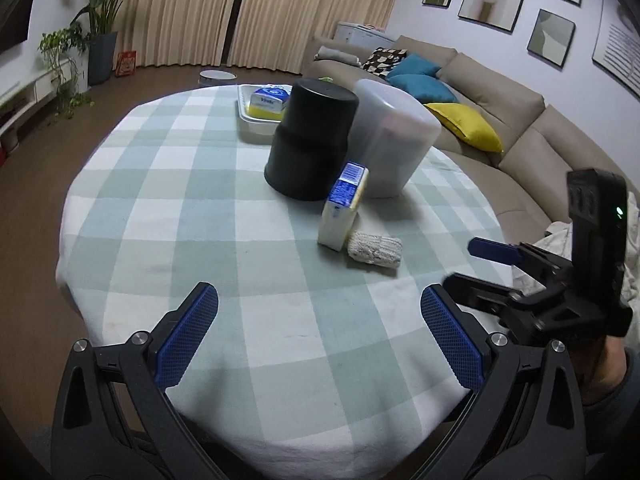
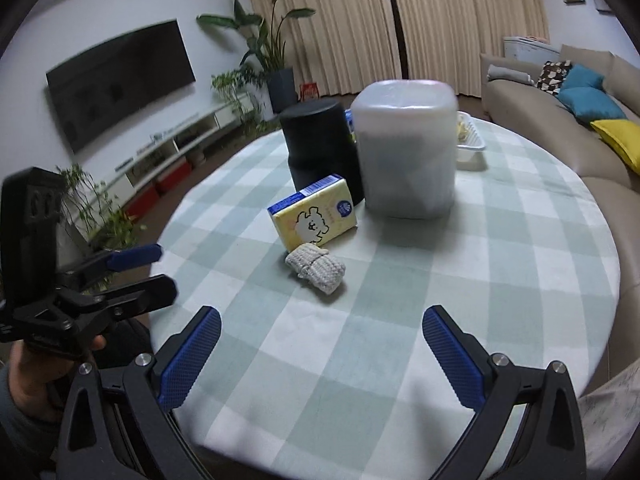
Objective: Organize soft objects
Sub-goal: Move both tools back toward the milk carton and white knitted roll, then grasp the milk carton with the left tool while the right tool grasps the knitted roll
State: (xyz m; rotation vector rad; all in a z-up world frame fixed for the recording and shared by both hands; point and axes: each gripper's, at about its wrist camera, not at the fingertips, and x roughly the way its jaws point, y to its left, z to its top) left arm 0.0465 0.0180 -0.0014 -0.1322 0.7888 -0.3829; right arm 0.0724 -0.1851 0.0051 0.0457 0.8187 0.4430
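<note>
We have both grippers, left (image 1: pixel 319 334) and right (image 2: pixel 321 358), spread wide and empty over the table's (image 2: pixel 500 264) near edge, rolled socks (image 2: pixel 316 267) lying mid-table touching the tissue pack (image 2: pixel 313 215).

Beige curtains (image 1: pixel 192 12), tan sofa (image 1: pixel 500 100), wall-mounted television (image 2: pixel 120 80)

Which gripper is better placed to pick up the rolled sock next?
Probably right. The sock lies nearer the right gripper, almost straight ahead. The left gripper is also open but sits further back.
</note>
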